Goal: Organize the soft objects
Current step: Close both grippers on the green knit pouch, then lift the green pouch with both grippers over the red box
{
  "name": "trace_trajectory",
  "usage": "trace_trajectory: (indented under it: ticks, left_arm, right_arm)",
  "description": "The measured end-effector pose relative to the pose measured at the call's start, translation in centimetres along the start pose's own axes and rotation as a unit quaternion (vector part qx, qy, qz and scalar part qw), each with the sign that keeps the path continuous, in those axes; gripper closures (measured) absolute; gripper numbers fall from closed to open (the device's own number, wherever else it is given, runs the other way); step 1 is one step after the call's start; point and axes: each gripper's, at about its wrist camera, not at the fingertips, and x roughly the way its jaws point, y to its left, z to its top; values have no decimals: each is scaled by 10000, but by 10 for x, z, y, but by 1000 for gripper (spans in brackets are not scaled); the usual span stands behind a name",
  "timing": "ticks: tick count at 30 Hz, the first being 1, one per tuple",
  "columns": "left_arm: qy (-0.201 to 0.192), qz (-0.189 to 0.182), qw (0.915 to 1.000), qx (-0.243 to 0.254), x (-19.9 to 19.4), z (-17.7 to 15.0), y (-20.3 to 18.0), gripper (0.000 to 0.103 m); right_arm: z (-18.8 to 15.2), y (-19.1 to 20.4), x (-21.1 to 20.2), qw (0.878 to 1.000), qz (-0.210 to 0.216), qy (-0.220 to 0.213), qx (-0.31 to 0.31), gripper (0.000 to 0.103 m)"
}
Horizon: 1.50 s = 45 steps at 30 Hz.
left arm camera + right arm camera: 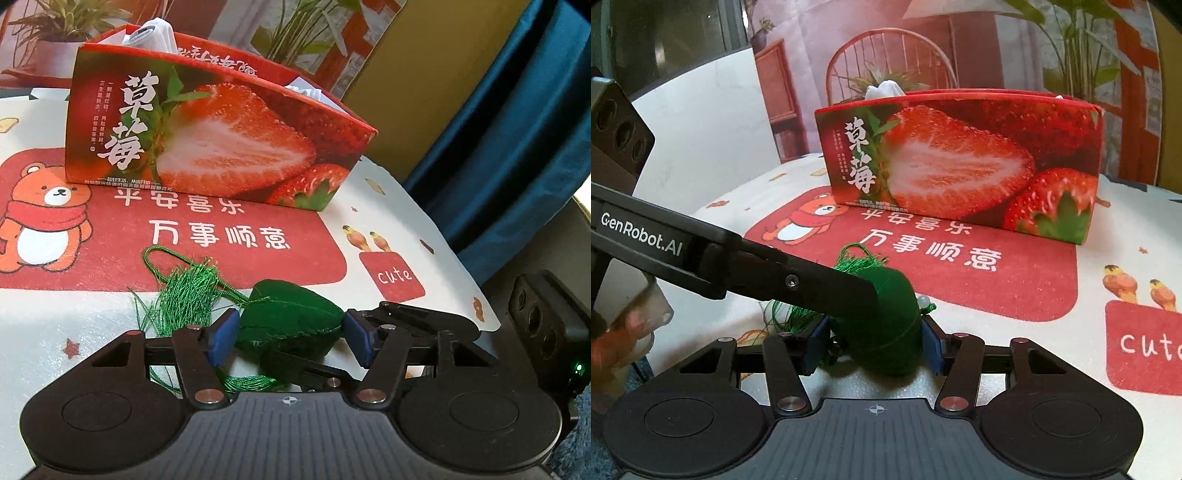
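Note:
A dark green stuffed pouch (pixel 288 314) with a green tassel (pixel 184 291) and cord loop lies on the printed mat at the near edge. My left gripper (pixel 290 338) has its blue pads against the pouch's two ends. My right gripper (pixel 875 345) has its pads against the sides of the same pouch (pixel 886 325), beside a small white bead (pixel 923 301). One finger of the left gripper (pixel 827 284) crosses in from the left onto the pouch. Behind stands the open strawberry box (pixel 207 140) (pixel 960 162).
White soft items (pixel 151 31) (pixel 884 88) poke out of the box top. The bear-print mat (pixel 391 229) ends at the right, next to a blue curtain (pixel 517 129). A gloved hand (pixel 624 332) holds the left gripper at the lower left.

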Motion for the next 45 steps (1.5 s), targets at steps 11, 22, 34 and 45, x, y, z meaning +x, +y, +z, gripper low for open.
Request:
trace_trajectory:
  ticks: [11,22,34,45]
  left_arm:
    - [-99,-49,9999,60,-5,5,-3,50]
    - [-299,-30,9995,138,-19,12,-7,50]
    - [-861,69,9954,407,-52,58,-18,50]
    - [-1379,89,9884,633,-68,122,-30,50]
  right_arm:
    - [8,2,-1,10000,-83,17,-17,55]
    - [21,11,-5,9997,-176,-62,-179,56]
    - [73,17,-18,9968,-156,-587,-519,56]
    - [148,13,-22,9909,-182,-1030,-849,56]
